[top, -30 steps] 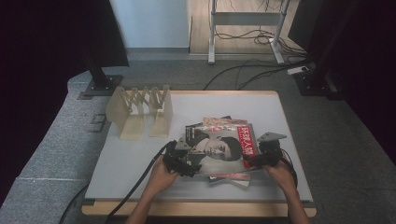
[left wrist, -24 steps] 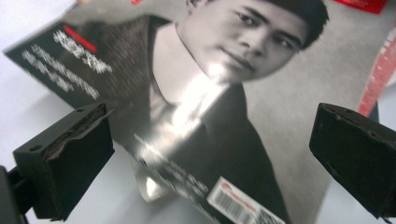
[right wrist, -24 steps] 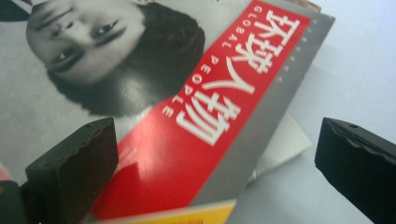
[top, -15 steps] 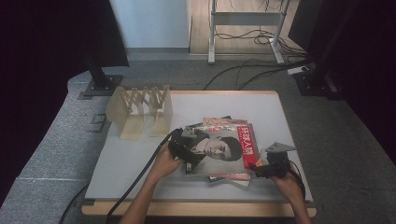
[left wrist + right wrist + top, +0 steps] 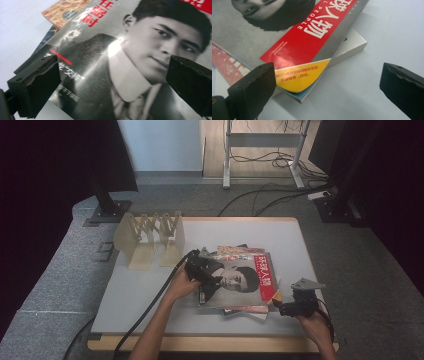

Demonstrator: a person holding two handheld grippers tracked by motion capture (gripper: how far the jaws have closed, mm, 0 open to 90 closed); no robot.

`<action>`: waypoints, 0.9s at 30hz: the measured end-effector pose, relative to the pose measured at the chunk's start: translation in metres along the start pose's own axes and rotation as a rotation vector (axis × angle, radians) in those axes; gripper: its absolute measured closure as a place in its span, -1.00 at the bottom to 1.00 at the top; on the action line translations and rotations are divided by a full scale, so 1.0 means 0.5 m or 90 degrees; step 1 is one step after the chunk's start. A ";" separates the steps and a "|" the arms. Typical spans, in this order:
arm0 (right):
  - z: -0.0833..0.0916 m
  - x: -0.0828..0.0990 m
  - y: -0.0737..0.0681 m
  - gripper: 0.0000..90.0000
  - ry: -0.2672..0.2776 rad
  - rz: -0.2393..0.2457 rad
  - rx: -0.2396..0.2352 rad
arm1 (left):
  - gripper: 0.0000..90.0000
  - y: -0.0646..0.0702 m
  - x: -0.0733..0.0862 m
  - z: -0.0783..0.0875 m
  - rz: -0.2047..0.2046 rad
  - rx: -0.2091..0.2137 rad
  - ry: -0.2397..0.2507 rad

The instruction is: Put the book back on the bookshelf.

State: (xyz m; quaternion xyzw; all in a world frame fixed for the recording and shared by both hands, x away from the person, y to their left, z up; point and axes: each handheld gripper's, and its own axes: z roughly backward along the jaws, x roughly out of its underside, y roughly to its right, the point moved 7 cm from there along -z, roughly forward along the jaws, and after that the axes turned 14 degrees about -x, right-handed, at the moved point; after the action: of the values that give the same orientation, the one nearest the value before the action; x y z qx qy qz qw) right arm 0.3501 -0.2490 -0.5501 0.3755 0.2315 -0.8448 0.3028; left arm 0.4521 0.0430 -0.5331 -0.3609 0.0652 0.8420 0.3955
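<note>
The top magazine lies on the stack at the centre of the frame, not yet lifted, and the wooden rack at upper left holds nothing. The left gripper hovers over its cover with jaws wide. The right gripper faces its curled corner, jaws wide too, so gripping and filing look undone.

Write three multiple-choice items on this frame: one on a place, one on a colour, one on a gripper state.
1. Where does the wooden rack stand?
A. the table's far left
B. its near right
C. on the magazines

2. What colour is the title band on the top magazine?
A. green
B. red
C. blue

3. How are the right gripper fingers?
A. shut on the corner
B. shut, empty
C. apart

Key: 1 A, the high view shows it left of the pile; 2 B, the band is red; 3 C, bare table shows between them.
</note>
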 end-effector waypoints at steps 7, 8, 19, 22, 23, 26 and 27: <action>-0.003 0.004 -0.004 -1.00 -0.006 0.005 0.003 | -1.00 -0.025 -0.011 -0.034 0.004 -0.015 0.011; -0.003 0.005 -0.004 -1.00 -0.007 0.005 0.004 | -1.00 -0.030 -0.010 -0.038 0.007 -0.016 0.013; -0.005 0.007 -0.001 -1.00 -0.007 -0.001 0.001 | -1.00 -0.058 -0.011 -0.061 0.026 -0.027 0.033; -0.006 0.008 -0.001 -1.00 -0.007 -0.002 0.001 | -1.00 -0.054 -0.014 -0.060 0.021 -0.028 0.022; -0.005 0.008 0.002 -1.00 -0.005 -0.005 0.004 | -1.00 -0.046 -0.015 -0.057 0.012 -0.012 0.017; -0.005 0.007 0.009 -1.00 -0.005 -0.009 0.011 | -1.00 -0.033 -0.013 -0.051 0.000 0.003 0.003; -0.005 0.006 0.011 -1.00 -0.005 -0.008 0.014 | -1.00 -0.030 -0.012 -0.050 -0.005 0.000 -0.003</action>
State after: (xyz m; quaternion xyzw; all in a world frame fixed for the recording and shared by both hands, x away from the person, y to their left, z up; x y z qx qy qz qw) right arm 0.3533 -0.2523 -0.5548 0.3740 0.2234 -0.8508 0.2939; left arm 0.4792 0.0397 -0.5449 -0.3592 0.0629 0.8413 0.3990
